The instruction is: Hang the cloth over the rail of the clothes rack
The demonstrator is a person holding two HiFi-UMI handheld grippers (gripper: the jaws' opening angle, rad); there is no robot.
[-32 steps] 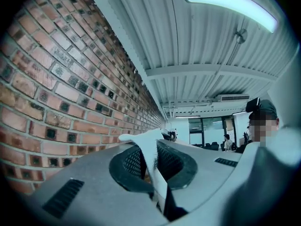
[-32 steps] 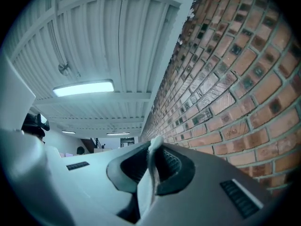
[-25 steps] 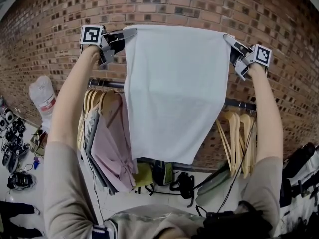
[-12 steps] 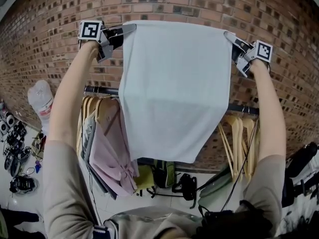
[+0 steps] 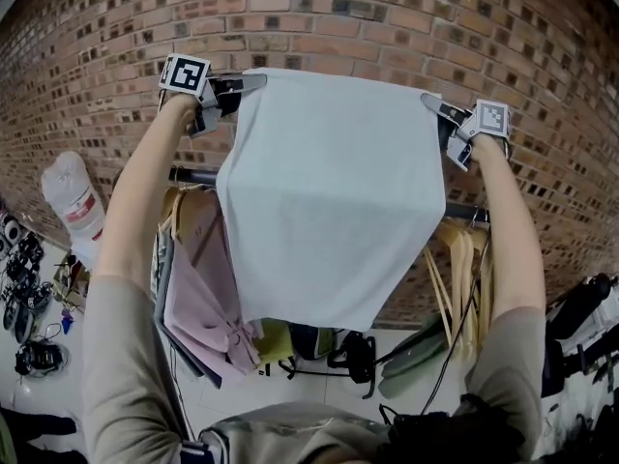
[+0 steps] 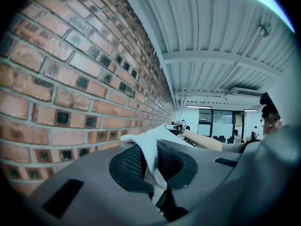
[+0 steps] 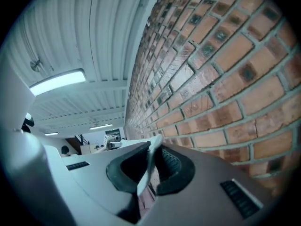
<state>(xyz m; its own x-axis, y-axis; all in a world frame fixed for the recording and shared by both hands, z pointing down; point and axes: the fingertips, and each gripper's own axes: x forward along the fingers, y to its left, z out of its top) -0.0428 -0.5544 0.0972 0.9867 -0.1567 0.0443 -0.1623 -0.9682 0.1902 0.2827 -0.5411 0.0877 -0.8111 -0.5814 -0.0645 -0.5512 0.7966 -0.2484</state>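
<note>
Cloth (image 5: 329,191), pale and spread wide, hangs by its two top corners between our grippers. Its top edge is above the rail (image 5: 191,174) and its body drops on our side of the rack, hiding the rail's middle stretch. The left gripper (image 5: 250,83) is clamped tight on the left corner, with a fold of fabric pinched between the pads. The right gripper (image 5: 432,104) is closed the same way on the right corner. Each holds only a small bite of fabric, so we judge a tug against the rail could pull a corner free. The bigger risk is letting go too early. If the top edge has not passed over to the far side, the whole cloth would slide down our side to the floor. An uneven share front and back would let the longer side drag the rest off. The brick wall (image 5: 387,17) looks close behind the rack, so we may knock the grippers on it when reaching over. Toward the rail's left end hang wooden hangers and a pink garment (image 5: 198,303), touching or just beside the cloth's left edge. More bare hangers (image 5: 462,264) crowd the right end. Either set could snag the hem or bunch the cloth, since only the middle stretch seems free. Dark bags (image 5: 350,354) sit under the rack, and a white sack (image 5: 70,201) stands well off beyond its left end.
</note>
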